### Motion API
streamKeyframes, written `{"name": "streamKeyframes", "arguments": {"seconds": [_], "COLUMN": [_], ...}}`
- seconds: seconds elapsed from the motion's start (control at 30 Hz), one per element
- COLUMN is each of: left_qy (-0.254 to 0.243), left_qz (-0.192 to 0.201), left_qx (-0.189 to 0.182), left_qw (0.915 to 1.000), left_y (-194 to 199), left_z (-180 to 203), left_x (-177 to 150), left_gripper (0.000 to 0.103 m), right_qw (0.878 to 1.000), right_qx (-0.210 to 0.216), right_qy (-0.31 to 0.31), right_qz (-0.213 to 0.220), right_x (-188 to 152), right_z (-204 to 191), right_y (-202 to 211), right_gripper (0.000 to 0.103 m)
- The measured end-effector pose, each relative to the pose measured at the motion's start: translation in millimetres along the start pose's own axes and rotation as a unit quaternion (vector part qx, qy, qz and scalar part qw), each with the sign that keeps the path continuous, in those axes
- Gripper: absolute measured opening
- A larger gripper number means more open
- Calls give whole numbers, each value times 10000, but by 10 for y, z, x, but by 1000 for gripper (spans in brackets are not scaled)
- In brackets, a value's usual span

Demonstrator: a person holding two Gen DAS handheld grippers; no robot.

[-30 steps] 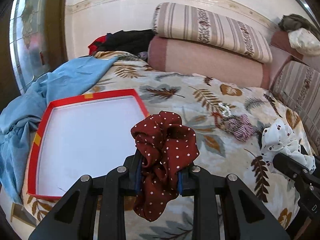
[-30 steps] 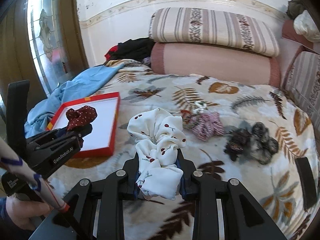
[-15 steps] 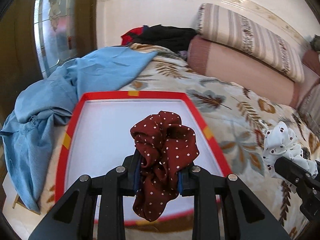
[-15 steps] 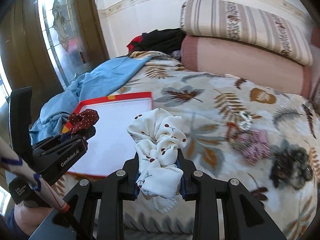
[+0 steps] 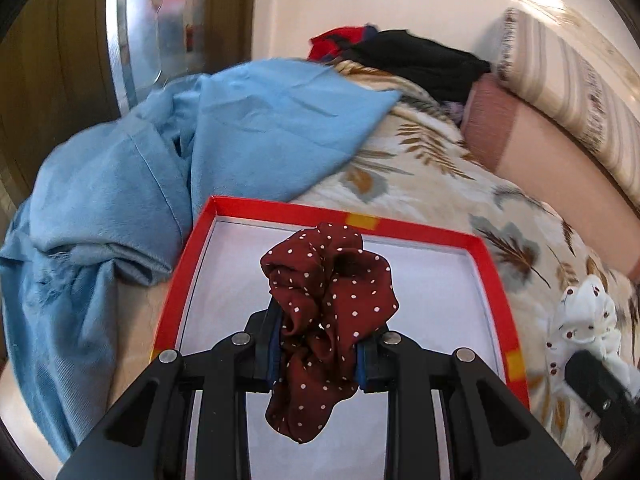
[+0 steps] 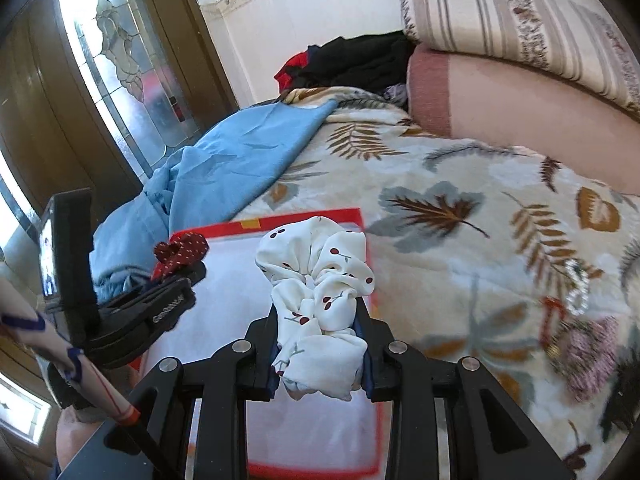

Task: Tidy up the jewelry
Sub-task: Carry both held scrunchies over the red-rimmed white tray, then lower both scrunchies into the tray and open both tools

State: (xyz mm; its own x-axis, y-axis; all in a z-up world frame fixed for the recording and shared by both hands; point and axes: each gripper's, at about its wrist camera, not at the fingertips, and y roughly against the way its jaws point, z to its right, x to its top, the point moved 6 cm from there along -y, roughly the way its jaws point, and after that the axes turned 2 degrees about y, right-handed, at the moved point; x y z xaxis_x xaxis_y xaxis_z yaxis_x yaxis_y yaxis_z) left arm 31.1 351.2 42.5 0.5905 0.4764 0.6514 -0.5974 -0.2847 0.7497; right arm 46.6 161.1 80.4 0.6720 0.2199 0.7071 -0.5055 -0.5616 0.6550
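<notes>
My left gripper (image 5: 318,354) is shut on a dark red polka-dot scrunchie (image 5: 328,304) and holds it over the red-rimmed white tray (image 5: 486,268) on the bed. My right gripper (image 6: 320,354) is shut on a white cherry-print scrunchie (image 6: 320,280) and holds it over the same tray (image 6: 224,304). The left gripper (image 6: 160,300) with its red scrunchie (image 6: 180,250) shows at the left of the right wrist view. The white scrunchie (image 5: 580,320) shows at the right edge of the left wrist view.
A blue cloth (image 5: 168,168) lies bunched against the tray's left and far sides. A pink scrunchie (image 6: 588,356), a dark one (image 6: 628,392) and a sparkly piece (image 6: 576,284) lie on the leaf-print blanket to the right. Pillows (image 6: 520,80) line the back wall.
Both grippers have swung left with their scrunchies, from above the blanket to above the tray. The tray now sits right under both of them.
</notes>
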Motion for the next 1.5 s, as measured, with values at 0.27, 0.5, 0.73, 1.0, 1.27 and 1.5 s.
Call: {"name": "streamKeyframes", "arguments": {"seconds": [0.27, 0.5, 0.73, 1.0, 1.27, 1.5], "left_qy": [7, -111, -167, -87, -70, -51], "left_qz": [-390, -333, -300, -269, -199, -121], "left_qx": [179, 359, 423, 446, 463, 480], "left_qw": [9991, 9987, 9985, 9986, 9987, 9988], "left_y": [-402, -448, -476, -471, -409, -326], "left_z": [-44, -10, 17, -8, -44, -70], "left_x": [2, 13, 27, 41, 53, 70], "left_gripper": [25, 26, 30, 43, 50, 56], "right_qw": [9989, 9970, 9961, 9955, 9962, 9969], "right_qx": [142, 144, 76, 63, 169, 207], "right_qy": [-122, -185, -264, -274, -302, -285], "right_qz": [-435, -742, -841, -901, -804, -703], "right_x": [293, 301, 268, 239, 274, 330], "right_z": [-102, -111, -41, -13, -53, -93], "right_y": [-734, -1196, -1323, -1331, -1209, -1079], "right_gripper": [34, 34, 36, 48, 57, 57]}}
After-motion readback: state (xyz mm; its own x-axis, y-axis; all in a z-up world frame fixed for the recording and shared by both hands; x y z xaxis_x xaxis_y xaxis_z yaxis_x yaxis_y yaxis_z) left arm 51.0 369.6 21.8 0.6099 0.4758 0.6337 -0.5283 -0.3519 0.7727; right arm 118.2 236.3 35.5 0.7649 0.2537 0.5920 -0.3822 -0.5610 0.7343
